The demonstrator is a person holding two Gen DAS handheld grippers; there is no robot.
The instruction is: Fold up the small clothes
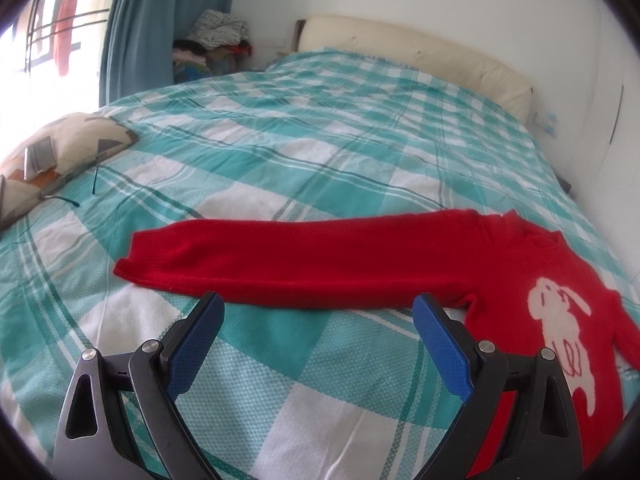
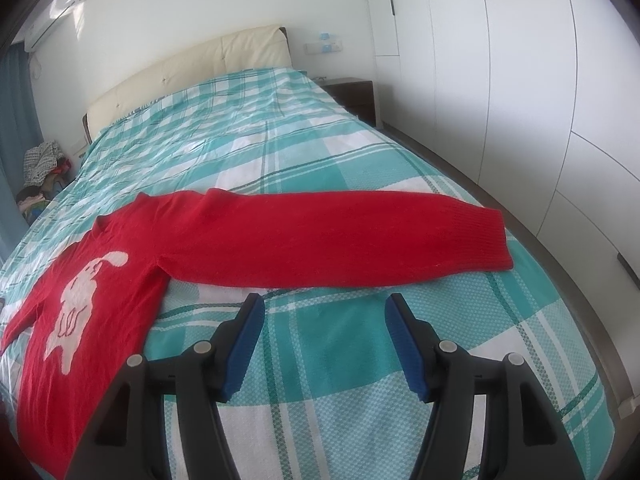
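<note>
The red sweater (image 1: 520,280) lies flat on the bed (image 1: 320,120), sleeves spread out, and just before it both the left hand-held gripper (image 1: 320,308) and the right hand-held gripper (image 2: 324,308) stand apart, holding nothing.

My left gripper (image 1: 318,310) hangs above the bed (image 1: 320,128) with its blue pads (image 1: 196,344) spread wide and nothing between them. Just past the fingertips at twelve o'clock, one sleeve (image 1: 280,260) of the red sweater (image 1: 500,272) lies flat across the teal-checked bedspread. The sweater's white rabbit (image 1: 560,328) sits at three o'clock. A patterned cushion (image 1: 76,148) rests at ten o'clock.
</note>
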